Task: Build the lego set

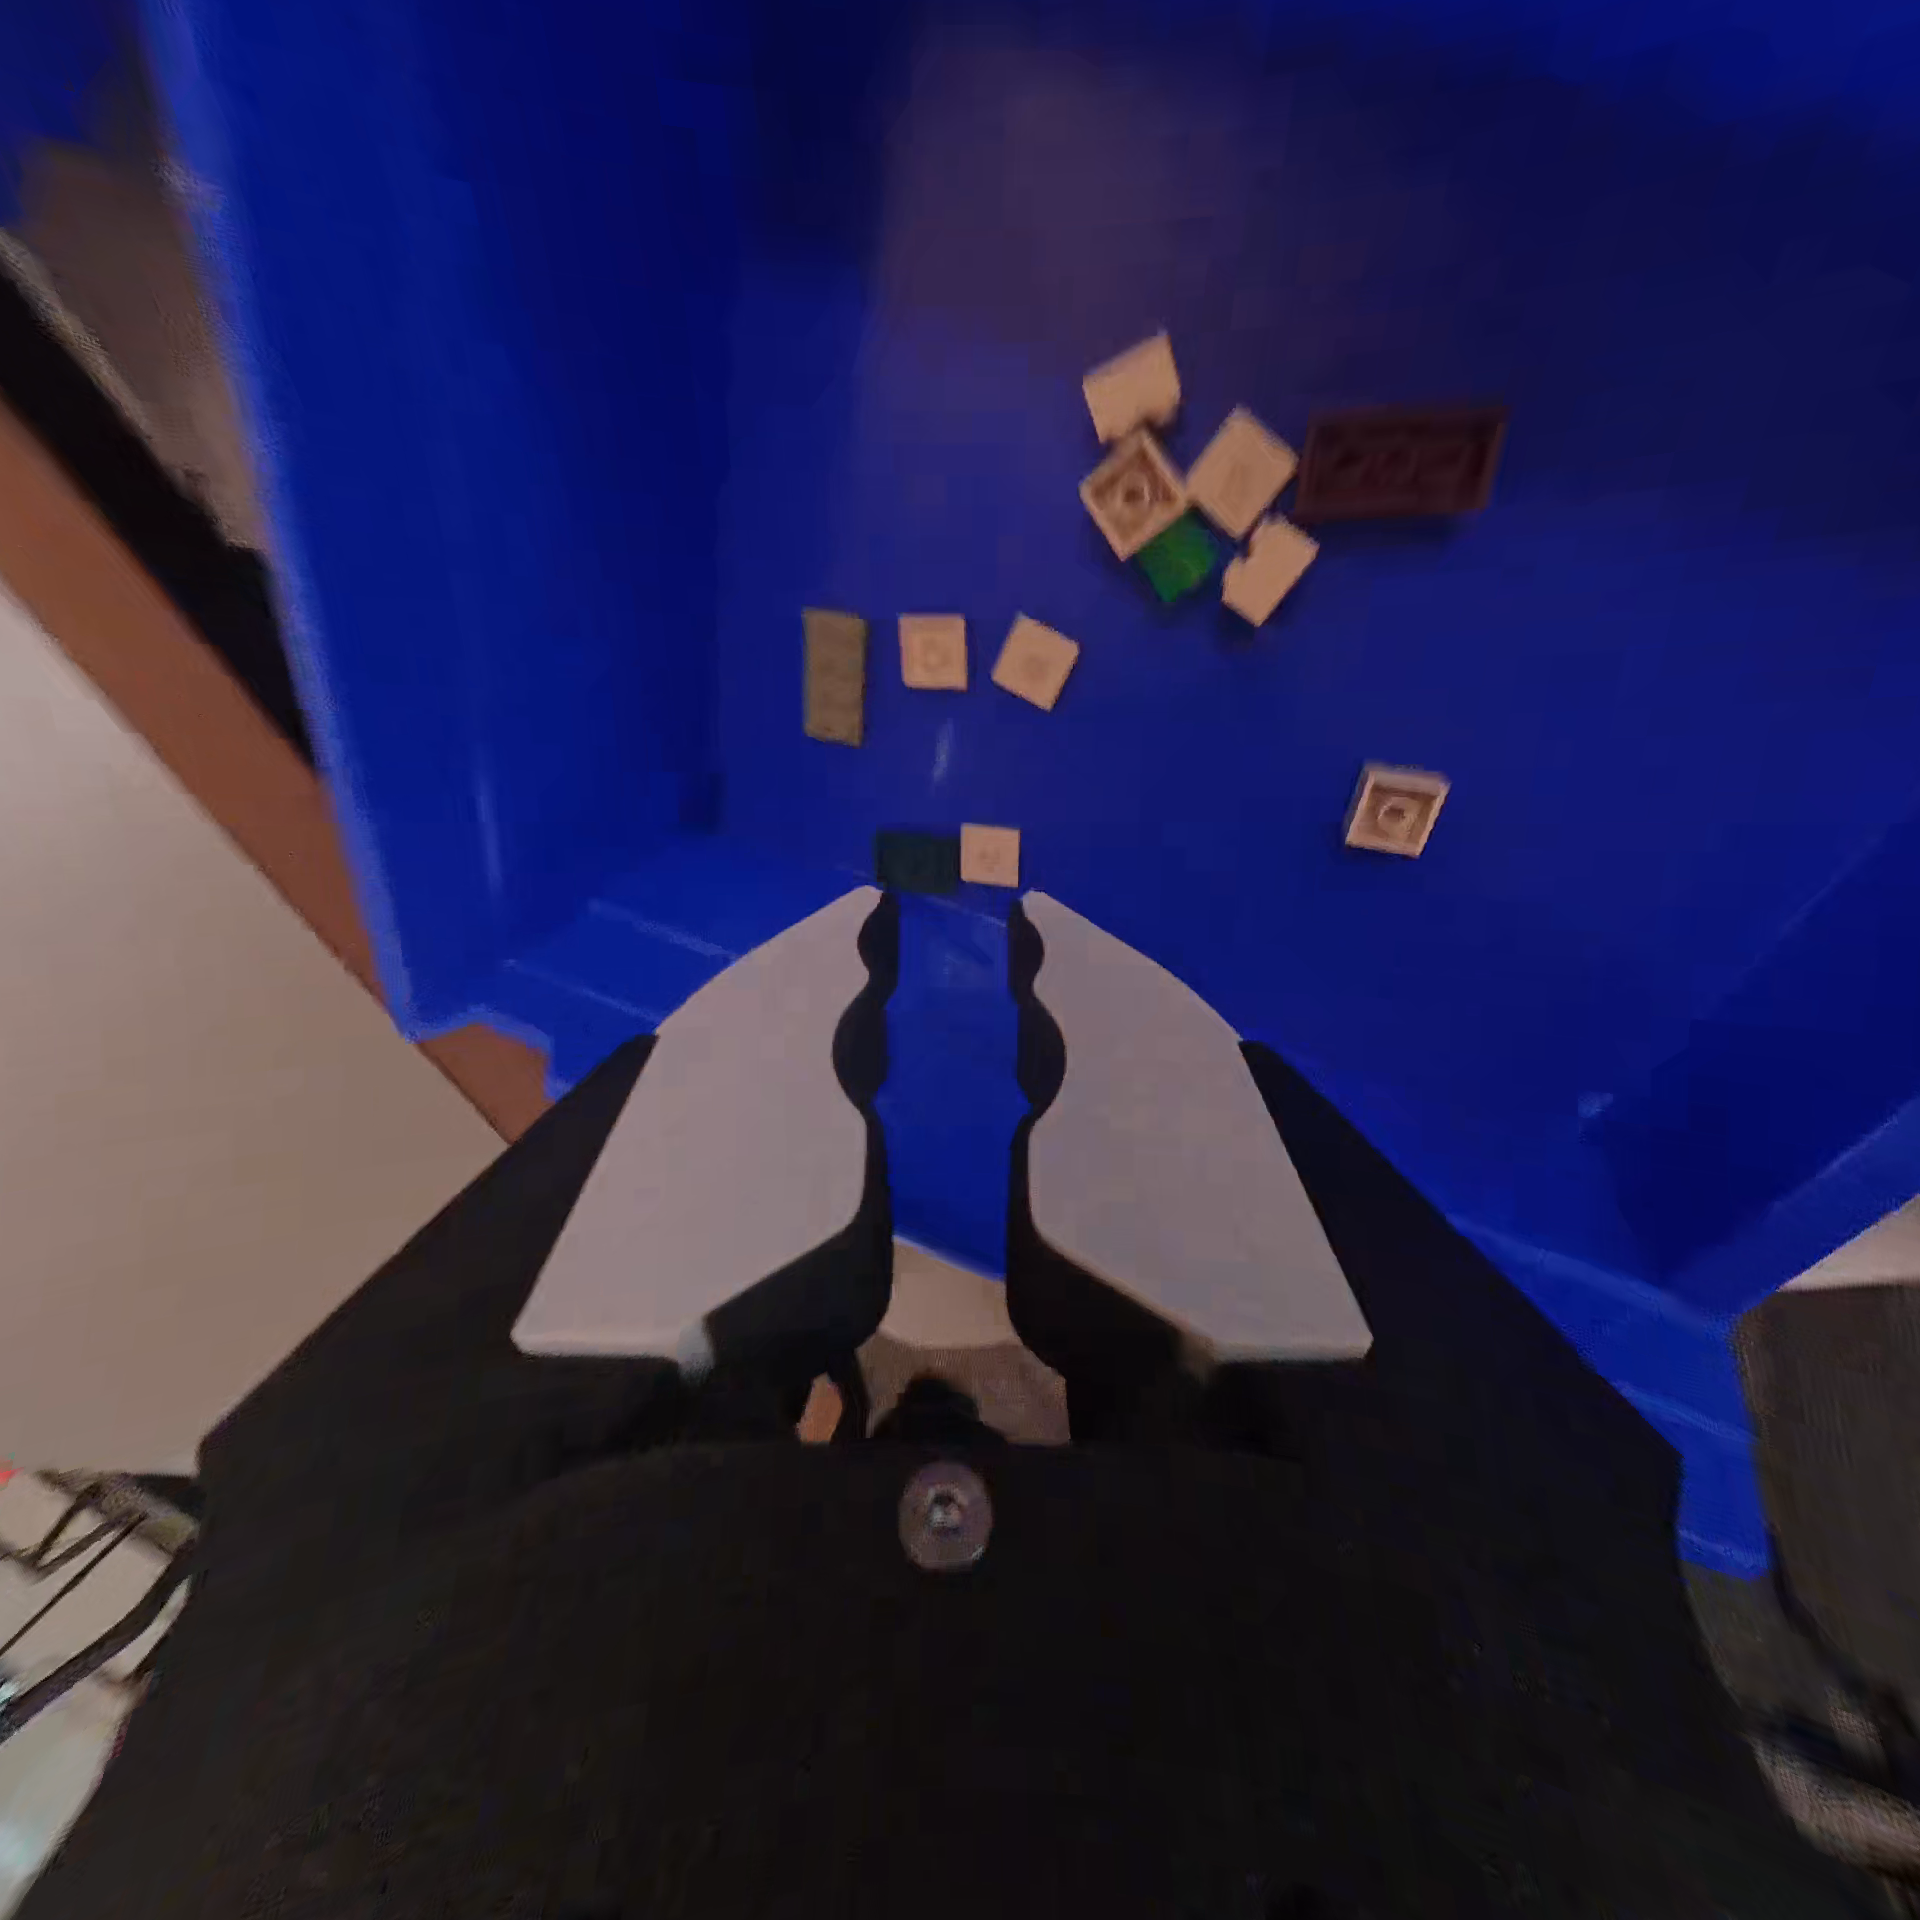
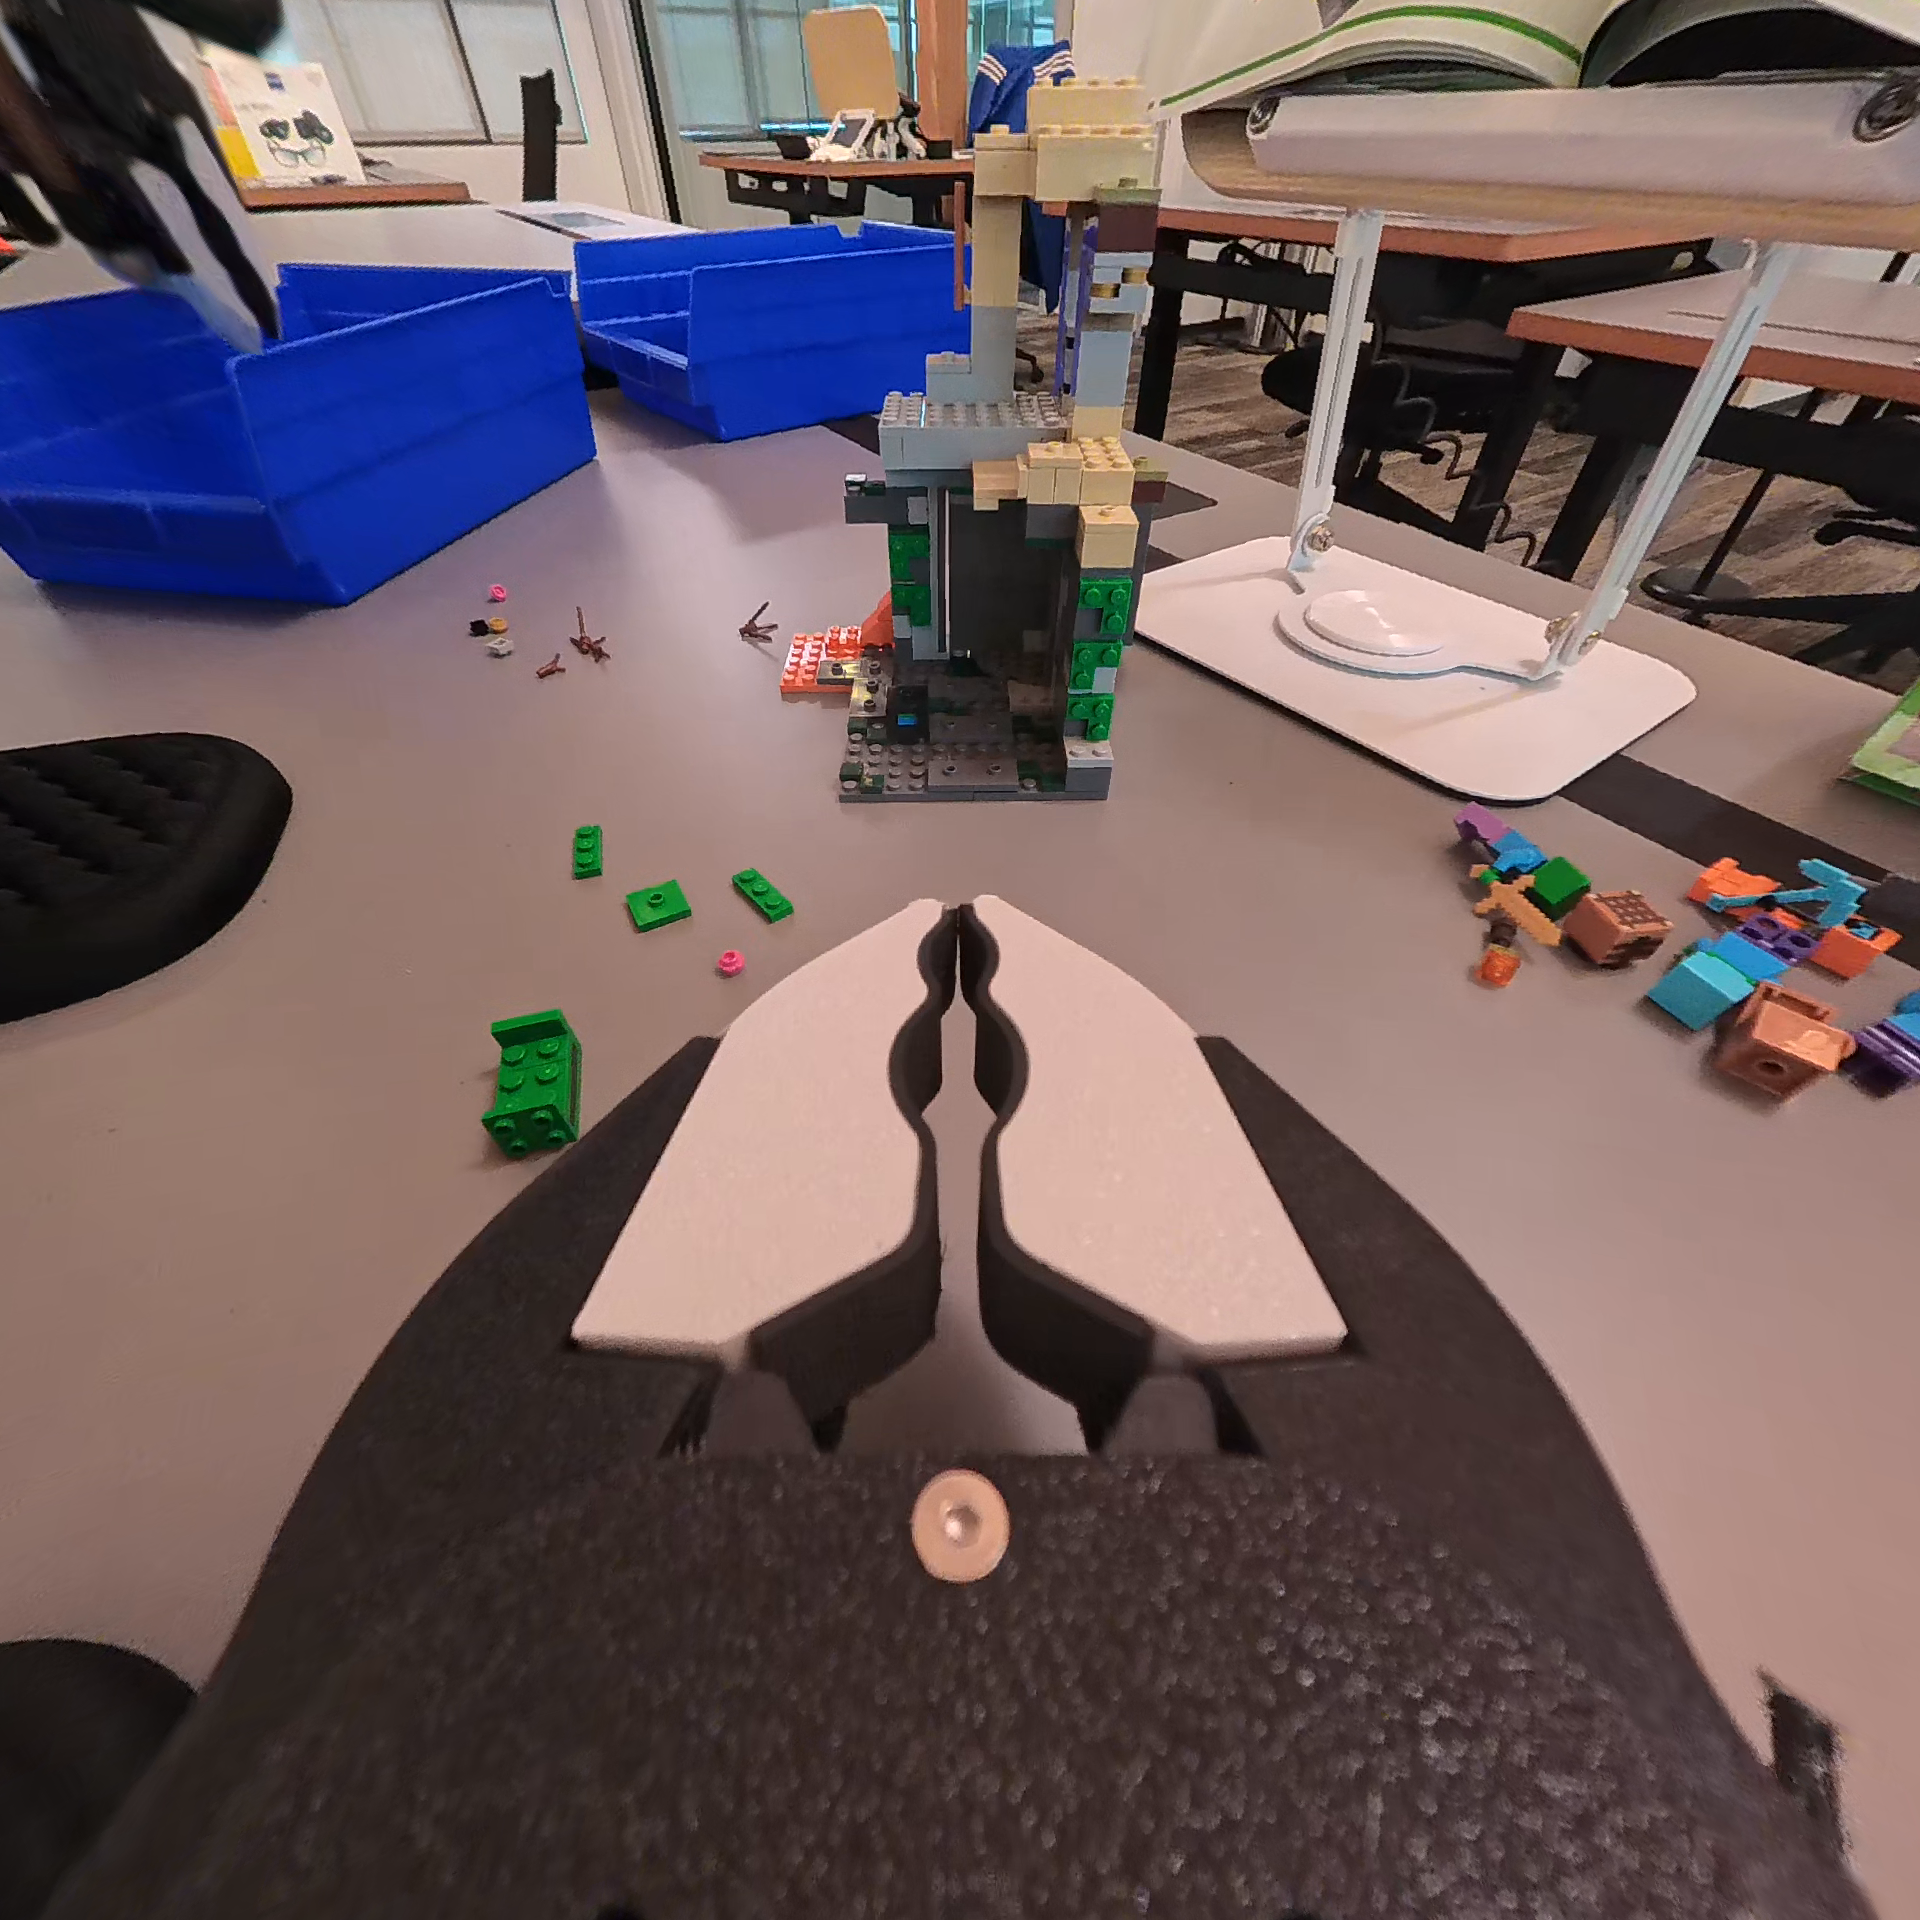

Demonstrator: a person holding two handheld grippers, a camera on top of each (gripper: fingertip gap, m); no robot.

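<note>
My left gripper (image 1: 948,902) is open and empty, pointing down into a blue bin (image 1: 520,520). On the bin floor lie several tan square plates (image 1: 1132,488), one small tan plate (image 1: 989,854) beside a dark piece (image 1: 916,861) just past my fingertips, a green piece (image 1: 1177,558) and a dark red plate (image 1: 1397,462). My right gripper (image 2: 958,914) is shut and empty, low over the grey table (image 2: 1299,1039). The part-built lego tower (image 2: 1003,540) stands ahead of it. The left gripper also shows over the bin in the right wrist view (image 2: 223,296).
Green plates (image 2: 657,902) and a green brick assembly (image 2: 532,1081) lie left of my right gripper. A pile of coloured pieces (image 2: 1704,956) lies at right. Two blue bins (image 2: 270,436) stand at back left. A white stand base (image 2: 1434,665) sits behind right. A black pad (image 2: 114,862) is at left. The grippers' ends are close to 65 cm from one another. It is some 8 cm from my left tips to the small tan plate (image 1: 989,854). My left gripper is the nearer one to the green piece (image 1: 1177,558): about 8 cm, against 60 cm.
</note>
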